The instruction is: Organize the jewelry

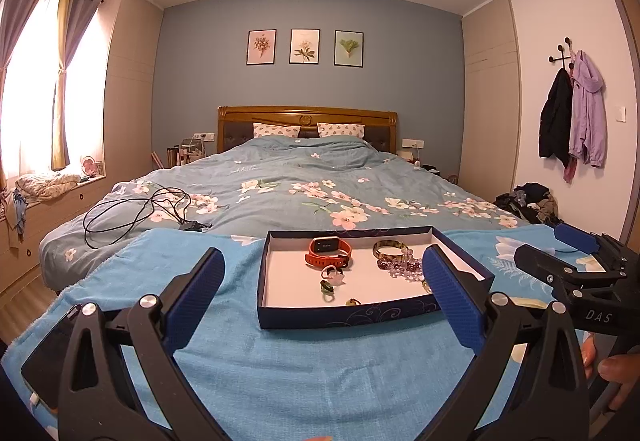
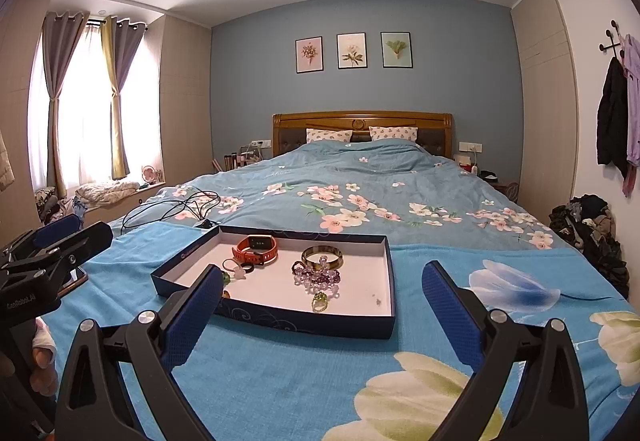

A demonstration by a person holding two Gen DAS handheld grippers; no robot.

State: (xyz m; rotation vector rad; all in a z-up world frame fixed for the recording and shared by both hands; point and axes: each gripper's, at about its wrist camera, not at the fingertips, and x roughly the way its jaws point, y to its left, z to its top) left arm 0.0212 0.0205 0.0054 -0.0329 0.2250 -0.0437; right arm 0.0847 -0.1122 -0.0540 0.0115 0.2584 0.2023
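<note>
A shallow dark blue box (image 1: 344, 317) (image 2: 280, 315) with a white floor lies on a blue towel on the bed. In it lie a red watch (image 1: 329, 252) (image 2: 256, 248), a brown bangle (image 1: 390, 248) (image 2: 322, 256), a purple bead bracelet (image 1: 400, 265) (image 2: 316, 276), and several small rings (image 1: 328, 287) (image 2: 320, 301). My left gripper (image 1: 322, 281) is open and empty, just in front of the box. My right gripper (image 2: 322, 293) is open and empty, at the box's near right corner.
A black cable (image 1: 132, 213) (image 2: 176, 207) lies on the floral duvet behind the towel. A dark phone (image 1: 48, 353) lies at the towel's left edge. A clothes pile (image 2: 592, 225) sits on the floor at the right.
</note>
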